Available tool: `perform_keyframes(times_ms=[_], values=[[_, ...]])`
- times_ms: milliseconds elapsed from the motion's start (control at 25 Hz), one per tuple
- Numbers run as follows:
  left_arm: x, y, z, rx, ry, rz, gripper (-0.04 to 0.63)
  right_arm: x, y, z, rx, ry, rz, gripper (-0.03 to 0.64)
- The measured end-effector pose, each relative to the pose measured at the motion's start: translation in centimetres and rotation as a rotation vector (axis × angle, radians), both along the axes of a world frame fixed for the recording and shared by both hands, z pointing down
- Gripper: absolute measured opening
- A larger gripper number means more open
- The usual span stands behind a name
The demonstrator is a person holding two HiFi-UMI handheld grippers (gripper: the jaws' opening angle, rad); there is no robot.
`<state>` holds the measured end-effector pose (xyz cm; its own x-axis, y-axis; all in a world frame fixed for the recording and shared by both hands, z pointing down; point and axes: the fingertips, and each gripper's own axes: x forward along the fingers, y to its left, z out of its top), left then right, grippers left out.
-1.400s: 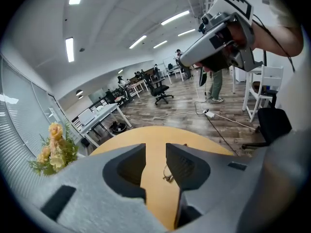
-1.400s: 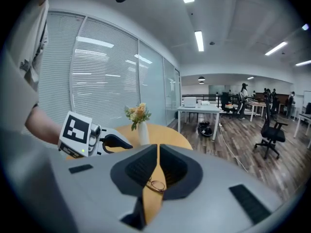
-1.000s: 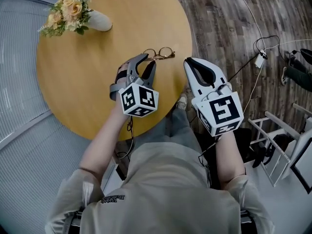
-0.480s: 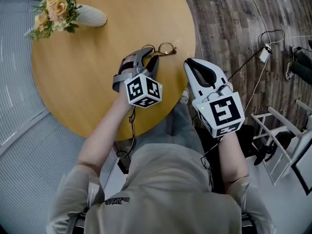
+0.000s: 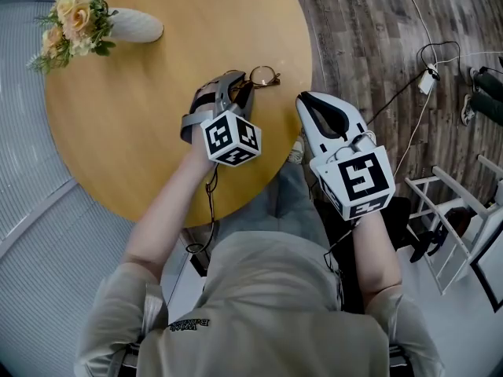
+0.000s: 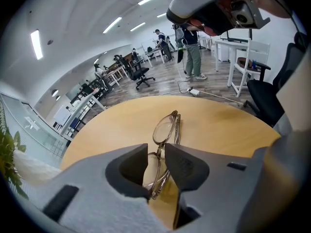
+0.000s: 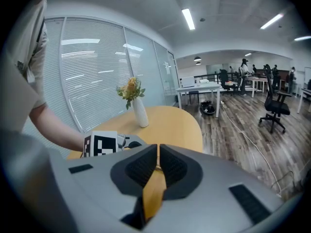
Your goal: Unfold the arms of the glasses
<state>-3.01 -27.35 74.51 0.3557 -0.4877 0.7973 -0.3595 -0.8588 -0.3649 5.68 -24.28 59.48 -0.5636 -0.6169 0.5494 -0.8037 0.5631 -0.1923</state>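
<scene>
The folded glasses [image 5: 264,77] [image 6: 165,129] lie near the right rim of the round wooden table [image 5: 149,132], arms tucked in. My left gripper [image 5: 238,82] [image 6: 156,152] is narrowly open right at their near end. Its fingers straddle the frame, and the near lens is partly hidden behind the left finger [image 6: 127,165]. My right gripper [image 5: 303,100] [image 7: 158,152] is shut with nothing in it. It hangs off the table's edge, to the right of the glasses and apart from them. The left gripper's marker cube [image 7: 103,143] shows in the right gripper view.
A white vase of yellow flowers [image 5: 132,24] [image 7: 139,111] lies or stands at the table's far left. Cables and a plug [image 5: 428,77] trail over the wooden floor at right, beside a white frame [image 5: 448,203]. My lap is just below the table edge.
My left gripper has pushed forward and right onto the near end of the glasses, and its jaws have narrowed. The right gripper has stayed put.
</scene>
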Motion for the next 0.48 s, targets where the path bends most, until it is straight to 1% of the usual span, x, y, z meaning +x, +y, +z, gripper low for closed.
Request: perform_keyframes(times_ms=[80,360,480], values=[[0.0,-0.1,0.1,0.003,0.001,-0.005,0.095,0.2,0.0,0.3,-0.005,0.001,0.007,0.034],[0.1,-0.3,-0.1,0.027,-0.003,-0.006,0.072,0.5,0.4,0.4,-0.018,-0.005,0.024,0.034],[0.3,-0.3,-0.9,0.036,0.015,-0.02,0.048,0.8,0.7,0.0,-0.013,-0.003,0.025,0.034]])
